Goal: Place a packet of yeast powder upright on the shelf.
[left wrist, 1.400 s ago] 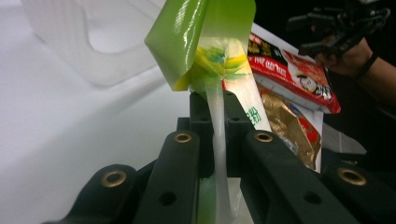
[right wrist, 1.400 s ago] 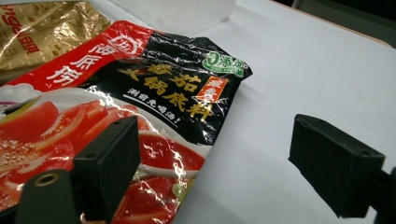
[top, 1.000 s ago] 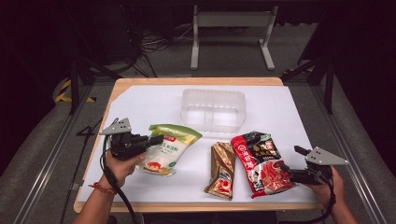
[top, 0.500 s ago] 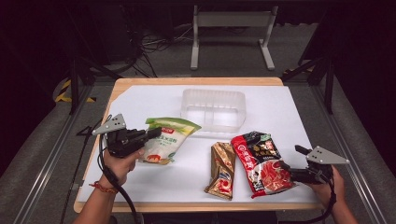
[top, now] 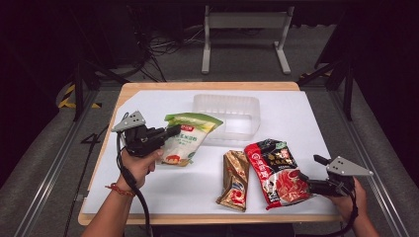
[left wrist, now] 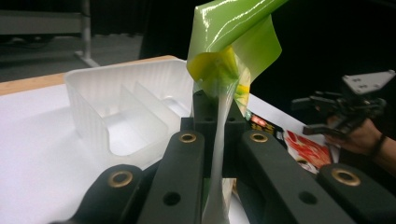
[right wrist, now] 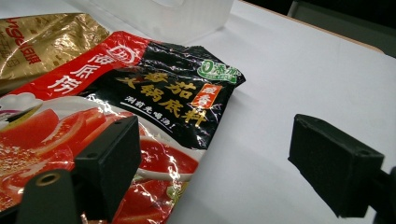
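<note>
Green pouch (top: 188,139) hangs in the left tongs (top: 165,134), just left of the tray (top: 227,106); the right tongs (top: 307,177) rest by the red pouch (top: 274,170). In the left gripper view, the jaws pinch the green pouch (left wrist: 224,70) before the tray (left wrist: 93,112). In the right gripper view, the jaws gape beside the red pouch (right wrist: 154,93).

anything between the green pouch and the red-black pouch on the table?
Yes: the gold pouch lies between the green pouch, held by the left gripper, and the red-black pouch, seen in the high view.
</note>
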